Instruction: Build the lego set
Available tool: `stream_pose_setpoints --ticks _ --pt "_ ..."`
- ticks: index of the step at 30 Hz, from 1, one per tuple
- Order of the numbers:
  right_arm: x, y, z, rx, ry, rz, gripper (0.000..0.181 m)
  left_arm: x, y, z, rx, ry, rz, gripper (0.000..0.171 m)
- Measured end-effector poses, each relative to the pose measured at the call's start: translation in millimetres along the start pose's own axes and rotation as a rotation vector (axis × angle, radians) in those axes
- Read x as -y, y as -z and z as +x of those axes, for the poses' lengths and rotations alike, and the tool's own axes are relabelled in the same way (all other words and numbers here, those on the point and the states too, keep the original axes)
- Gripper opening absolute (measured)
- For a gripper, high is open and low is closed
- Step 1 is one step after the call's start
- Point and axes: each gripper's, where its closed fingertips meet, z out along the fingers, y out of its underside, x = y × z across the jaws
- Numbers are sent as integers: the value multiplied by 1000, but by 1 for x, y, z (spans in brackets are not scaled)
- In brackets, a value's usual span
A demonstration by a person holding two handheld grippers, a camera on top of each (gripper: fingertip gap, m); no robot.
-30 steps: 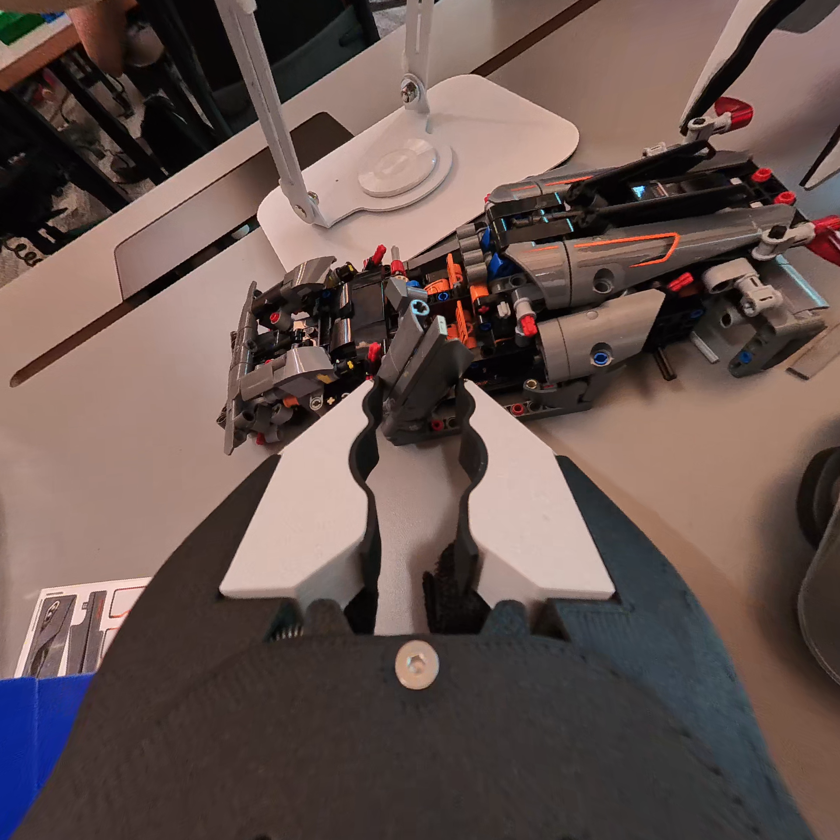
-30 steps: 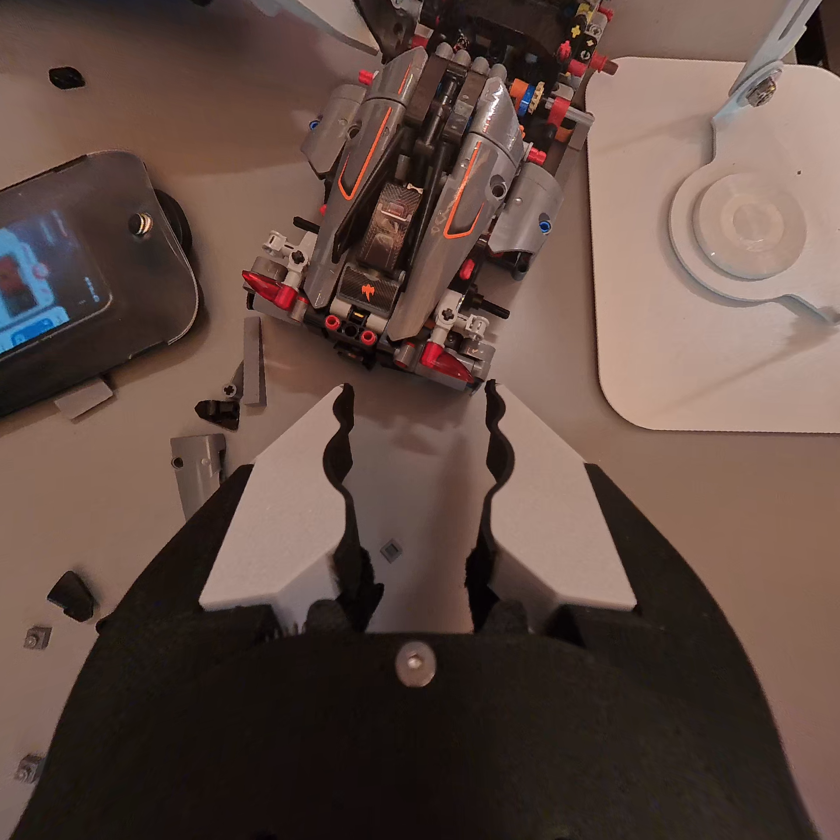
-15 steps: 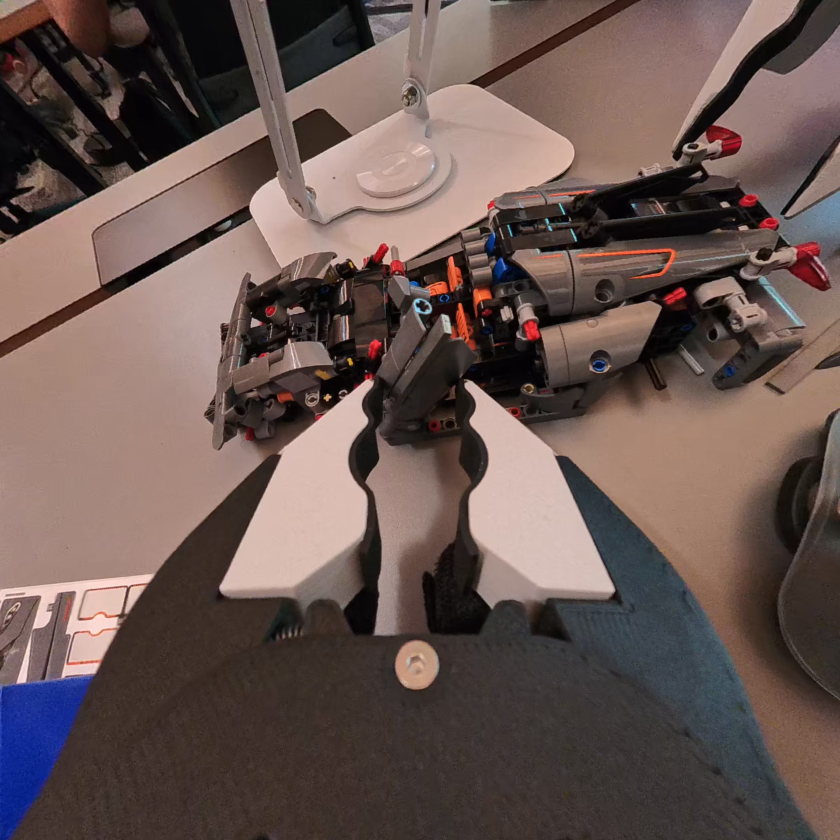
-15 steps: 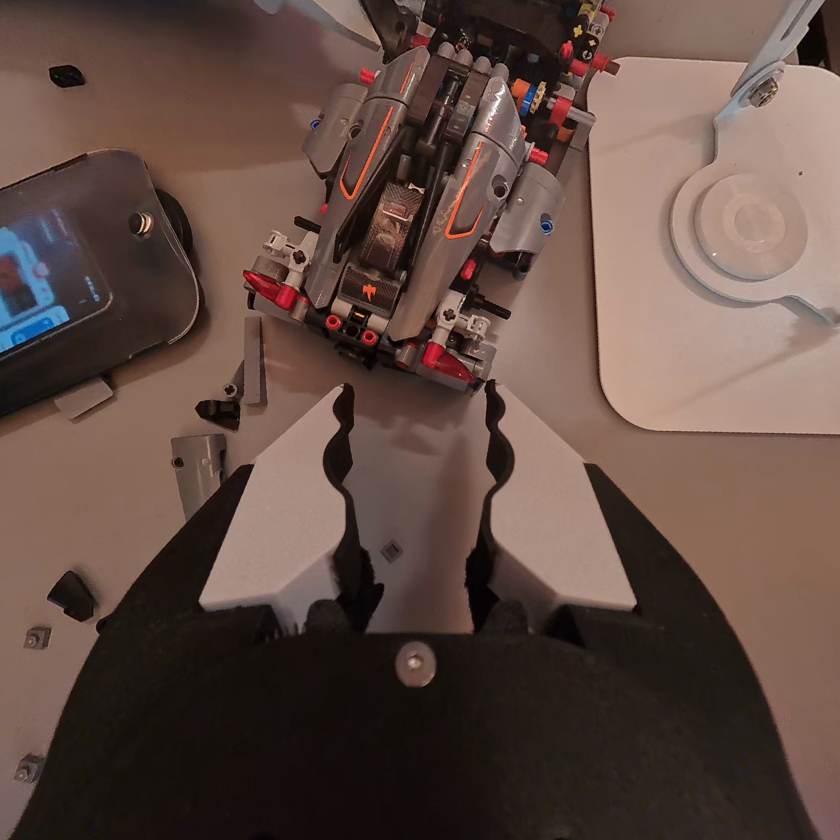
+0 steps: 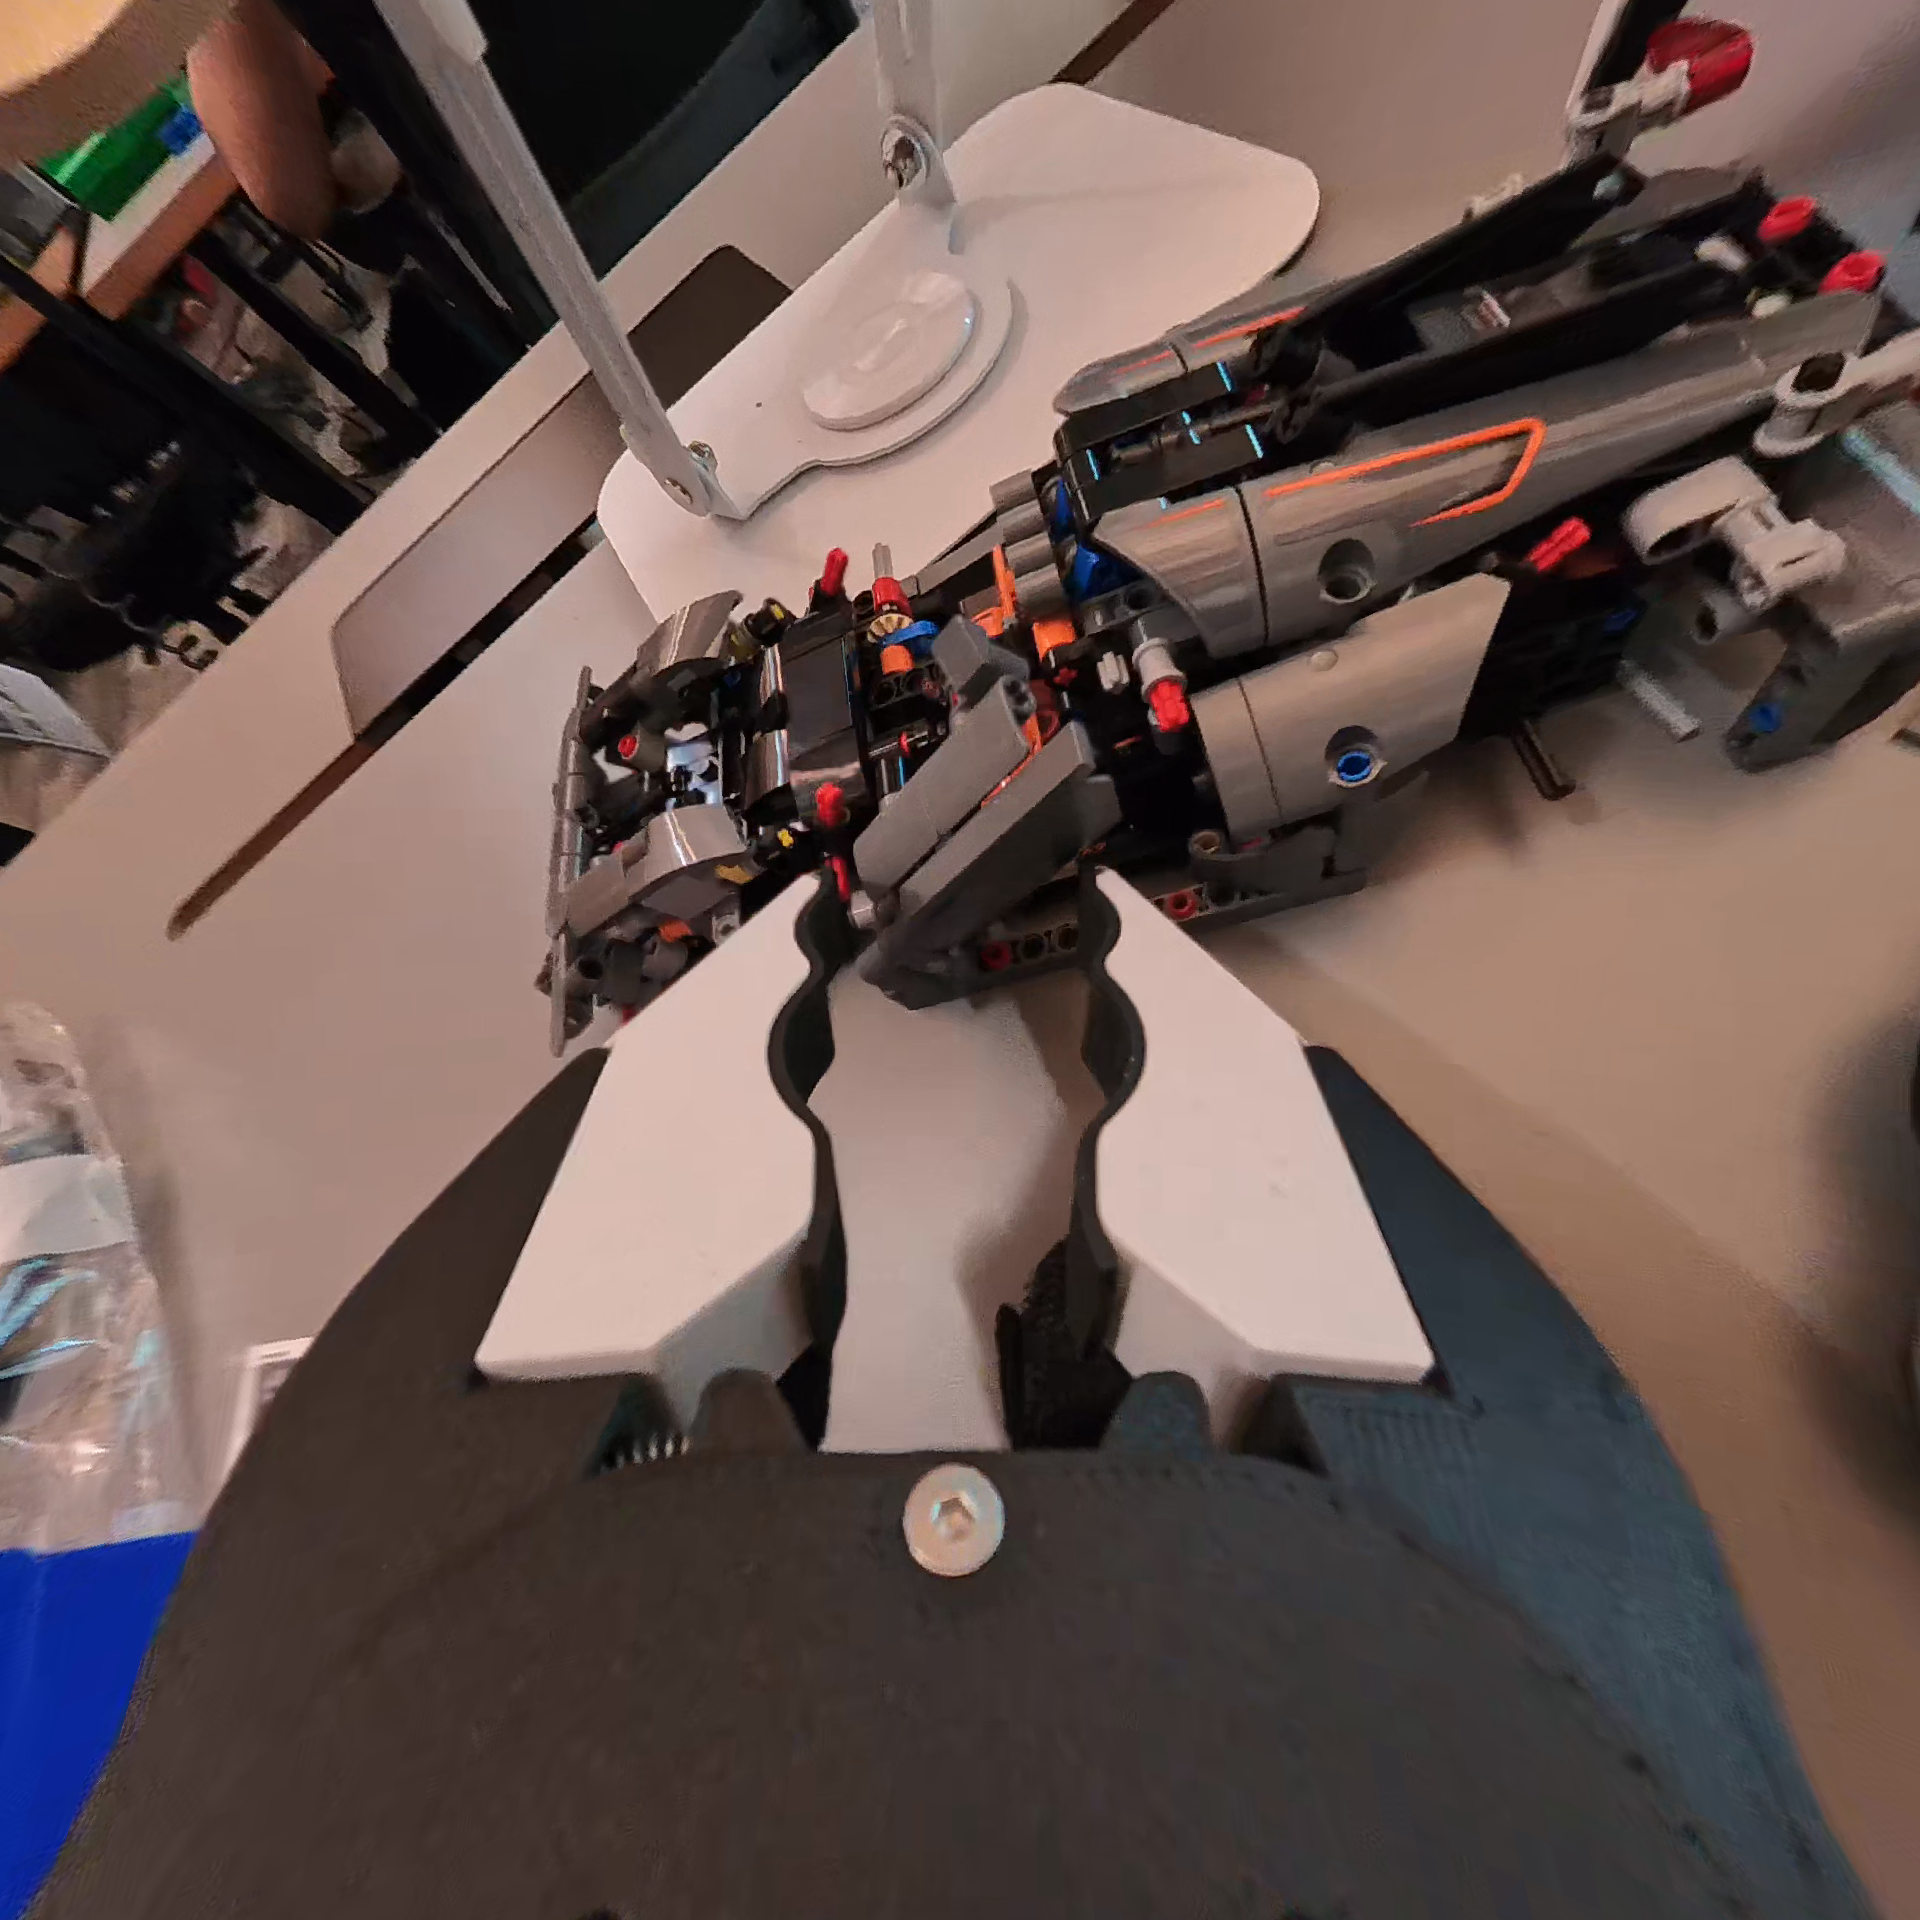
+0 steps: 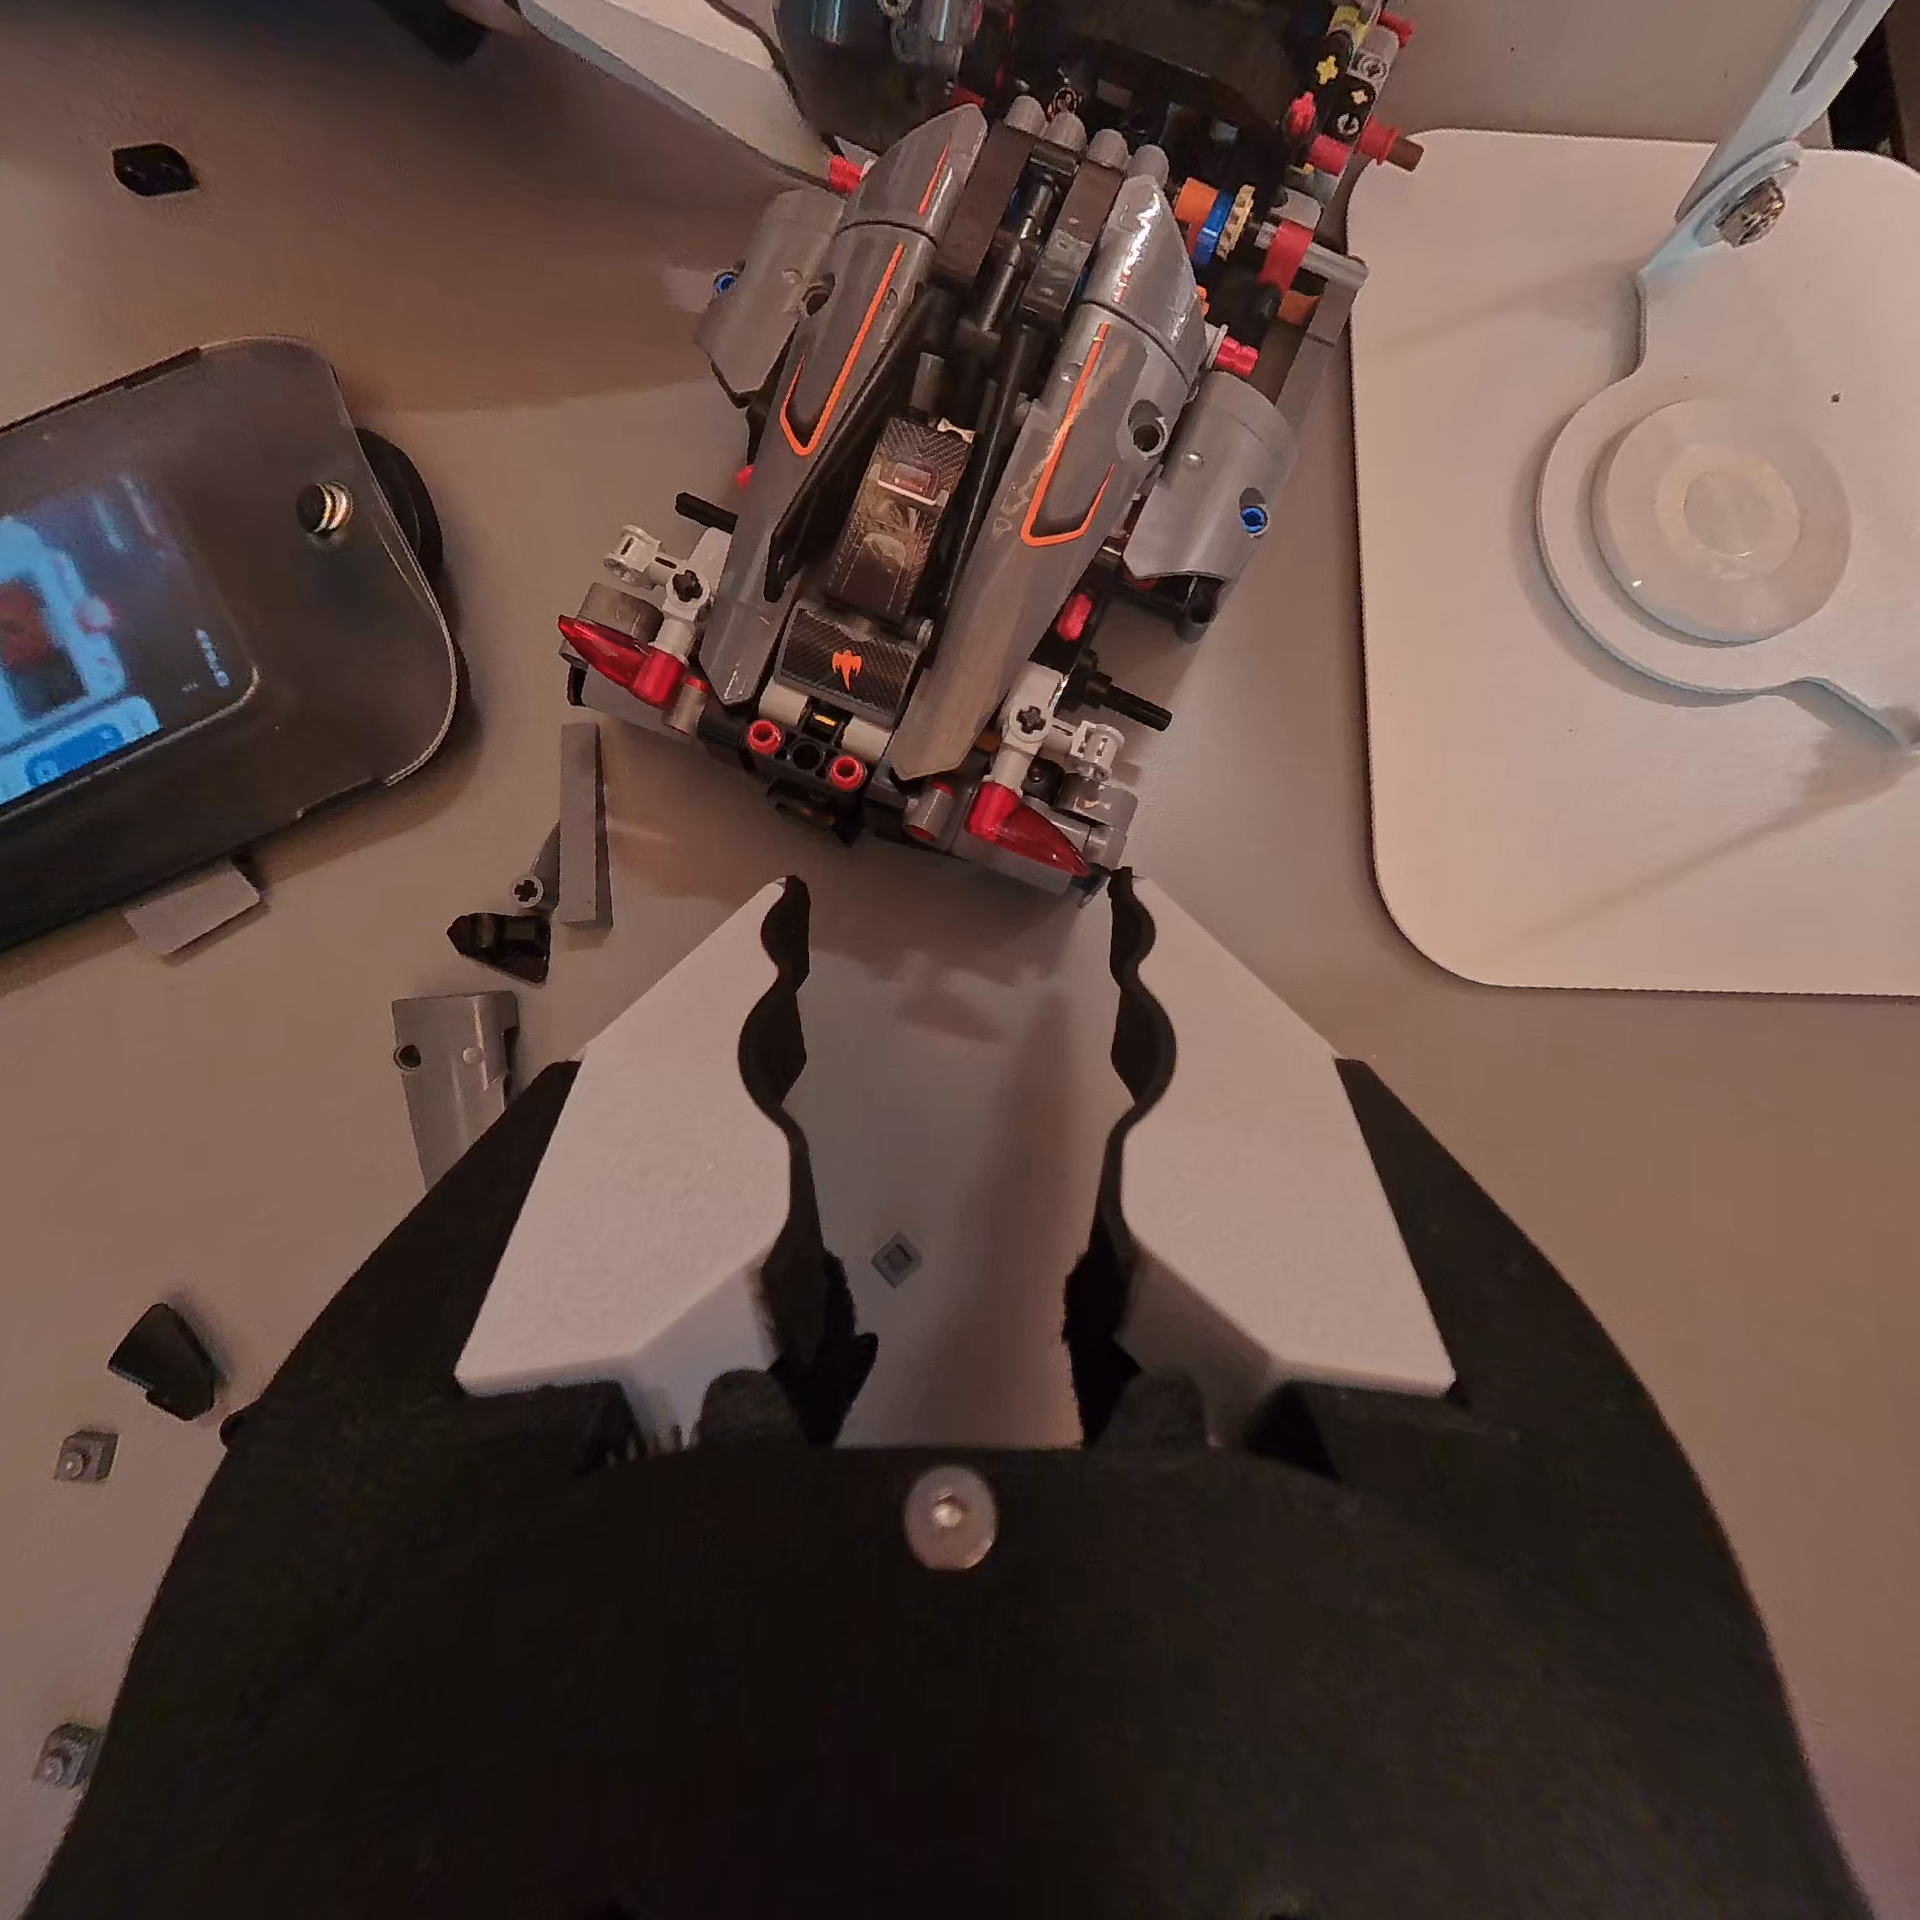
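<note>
A grey, black and orange Lego car [image 5: 1299,582] lies across the table, its nose to the left in the left wrist view. My left gripper [image 5: 956,899] is shut on a dark grey panel assembly [image 5: 977,821] and holds it tilted against the car's near side, by the cockpit. In the right wrist view the car [image 6: 935,468] points away from me, its rear with red tail lights nearest. My right gripper [image 6: 956,894] is open and empty just behind that rear, its right tip close to a red light.
A phone in a dark holder [image 6: 156,623] lies left of the car. A white stand base [image 6: 1610,675] is on the right, also seen in the left wrist view [image 5: 987,312]. Loose grey pieces [image 6: 582,831] [image 6: 457,1060] and a black one [image 6: 166,1361] lie at left. A plastic bag [image 5: 62,1195] is at far left. The left gripper's tips are roughly 20 cm from the right gripper's.
My left gripper has moved closer to the car and lower, bringing the grey panel assembly against its side. The right gripper has barely moved.
</note>
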Motion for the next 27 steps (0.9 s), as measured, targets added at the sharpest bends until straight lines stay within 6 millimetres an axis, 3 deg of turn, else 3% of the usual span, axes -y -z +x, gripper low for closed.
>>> stream_pose_setpoints --ticks 5,13,27 --pt "0 0 0 0 2 -1 57 0 -2 0 40 -102 -37 34" --pt "0 0 0 -3 3 -3 57 0 0 -4 -80 159 25 32" --pt "0 0 0 -3 6 -3 57 0 0 -6 -183 347 59 31"
